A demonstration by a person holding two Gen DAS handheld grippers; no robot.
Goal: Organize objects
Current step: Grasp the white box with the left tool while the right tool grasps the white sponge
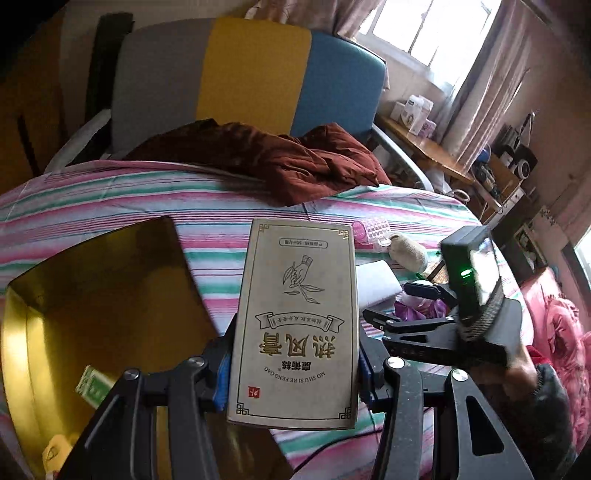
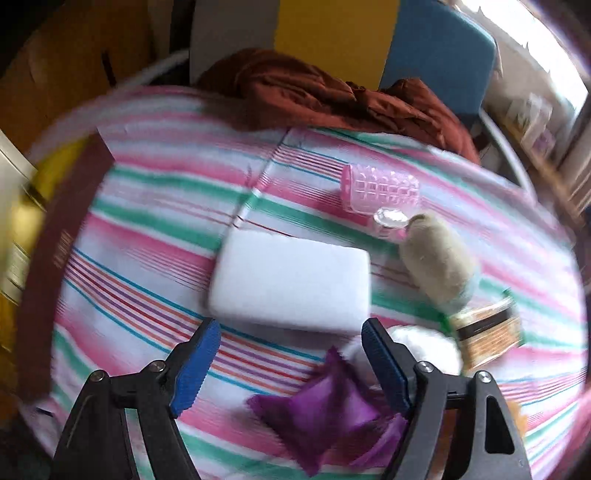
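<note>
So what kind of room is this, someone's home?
Most likely a lived-in bedroom: a striped sheet with a rumpled brown garment, curtained windows, and a cluttered wooden desk.

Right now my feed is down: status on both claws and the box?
Left claw shut on beige box, beside gold tray. Right claw open over white sponge. Nothing blocking.

My left tool [image 1: 293,365] is clamped, both blue pads pressed flat against the sides of a box [image 1: 295,325] held upright between them. My right tool [image 2: 291,365] has its fingers spread wide, nothing between the pads, angled down over the bed; its view is motion-blurred.
</note>
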